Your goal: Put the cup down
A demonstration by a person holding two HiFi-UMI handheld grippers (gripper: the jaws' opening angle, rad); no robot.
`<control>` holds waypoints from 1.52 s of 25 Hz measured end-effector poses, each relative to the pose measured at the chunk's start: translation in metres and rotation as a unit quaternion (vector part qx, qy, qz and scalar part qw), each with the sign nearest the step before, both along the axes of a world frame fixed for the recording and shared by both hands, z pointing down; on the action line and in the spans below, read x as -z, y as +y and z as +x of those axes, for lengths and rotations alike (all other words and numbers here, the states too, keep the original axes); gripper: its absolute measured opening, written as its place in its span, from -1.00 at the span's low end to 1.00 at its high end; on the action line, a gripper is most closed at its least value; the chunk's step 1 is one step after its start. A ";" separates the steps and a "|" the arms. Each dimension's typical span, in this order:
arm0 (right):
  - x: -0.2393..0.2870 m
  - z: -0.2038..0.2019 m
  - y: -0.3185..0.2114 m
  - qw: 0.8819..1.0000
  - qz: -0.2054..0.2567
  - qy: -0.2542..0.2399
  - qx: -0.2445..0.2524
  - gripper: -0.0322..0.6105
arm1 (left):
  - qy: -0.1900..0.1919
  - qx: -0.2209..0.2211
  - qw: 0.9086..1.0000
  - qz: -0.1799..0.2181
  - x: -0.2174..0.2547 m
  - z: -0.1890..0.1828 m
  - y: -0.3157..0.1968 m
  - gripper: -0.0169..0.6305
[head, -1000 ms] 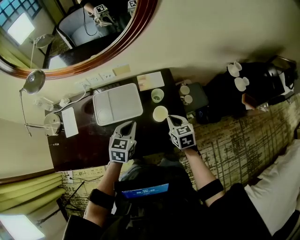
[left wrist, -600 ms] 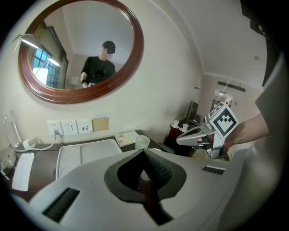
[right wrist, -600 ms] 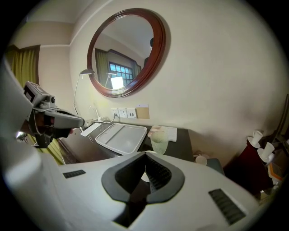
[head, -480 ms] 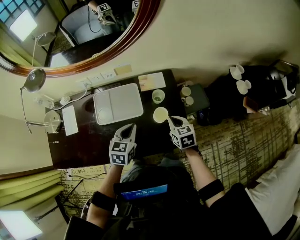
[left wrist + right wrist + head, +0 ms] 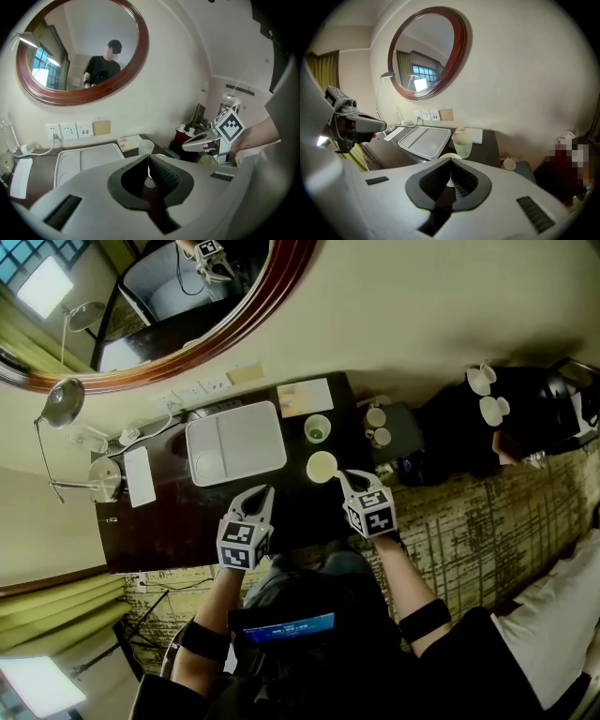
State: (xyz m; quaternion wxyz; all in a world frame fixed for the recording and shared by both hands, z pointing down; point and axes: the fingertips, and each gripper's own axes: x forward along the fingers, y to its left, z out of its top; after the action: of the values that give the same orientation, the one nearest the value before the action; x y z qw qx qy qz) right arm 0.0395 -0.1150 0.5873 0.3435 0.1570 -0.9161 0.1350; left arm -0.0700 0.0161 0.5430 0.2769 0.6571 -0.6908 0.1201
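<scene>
A frosted glass cup (image 5: 317, 428) stands upright on the dark desk (image 5: 169, 526), to the right of a white tray (image 5: 234, 442). A pale round saucer (image 5: 322, 466) lies just in front of the cup. My right gripper (image 5: 343, 475) is shut and holds nothing, its tip at the saucer's near right edge. In the right gripper view the cup (image 5: 462, 144) stands a short way beyond the closed jaws (image 5: 451, 161). My left gripper (image 5: 263, 489) is also shut and holds nothing, hovering in front of the tray. Its own view shows the cup (image 5: 146, 146) past its jaws (image 5: 149, 157).
A round mirror (image 5: 187, 306) hangs above the desk, with wall sockets (image 5: 187, 395) and a booklet (image 5: 304, 397) below it. A desk lamp (image 5: 66, 404) and a white flat card (image 5: 141, 476) sit at the left. Right of the desk, a low stand (image 5: 389, 437) carries two small cups.
</scene>
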 end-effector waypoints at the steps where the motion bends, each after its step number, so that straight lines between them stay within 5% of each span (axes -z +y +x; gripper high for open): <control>1: -0.001 -0.001 -0.002 1.000 0.000 -0.001 0.002 -0.89 | 0.002 -0.006 1.000 -0.002 -0.002 0.002 -0.003 -0.89; 5: -0.007 0.008 -0.009 1.000 -0.013 -0.004 0.003 -0.89 | 0.004 -0.050 0.998 -0.023 -0.011 0.027 -0.019 -0.37; 9: -0.011 0.029 -0.018 1.000 -0.021 -0.005 -0.001 -0.89 | -0.054 -0.150 0.985 -0.068 -0.023 0.065 -0.045 -0.06; 13: -0.021 0.041 -0.015 1.000 -0.022 -0.007 0.014 -0.89 | -0.143 -0.282 0.940 -0.127 -0.059 0.089 -0.063 0.33; 17: -0.032 0.048 -0.016 0.999 -0.011 0.007 0.047 -0.89 | -0.229 -0.398 0.875 -0.154 -0.076 0.106 -0.097 0.45; 20: -0.038 0.053 -0.017 0.998 -0.005 0.017 0.065 -0.89 | -0.265 -0.442 0.838 -0.181 -0.105 0.106 -0.109 0.47; 28: -0.045 0.066 -0.037 0.998 -0.016 0.008 0.056 -0.89 | -0.312 -0.517 0.762 -0.235 -0.149 0.096 -0.123 0.47; 38: -0.066 0.067 -0.049 0.998 -0.039 0.006 0.050 -0.89 | -0.314 -0.559 0.714 -0.280 -0.181 0.093 -0.128 0.47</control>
State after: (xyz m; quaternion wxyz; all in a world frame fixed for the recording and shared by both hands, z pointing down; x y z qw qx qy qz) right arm 0.1066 -0.1645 0.6537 0.3611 0.0982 -0.9148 0.1518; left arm 0.0226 -0.1116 0.7243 0.0975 0.7406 -0.1794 0.6401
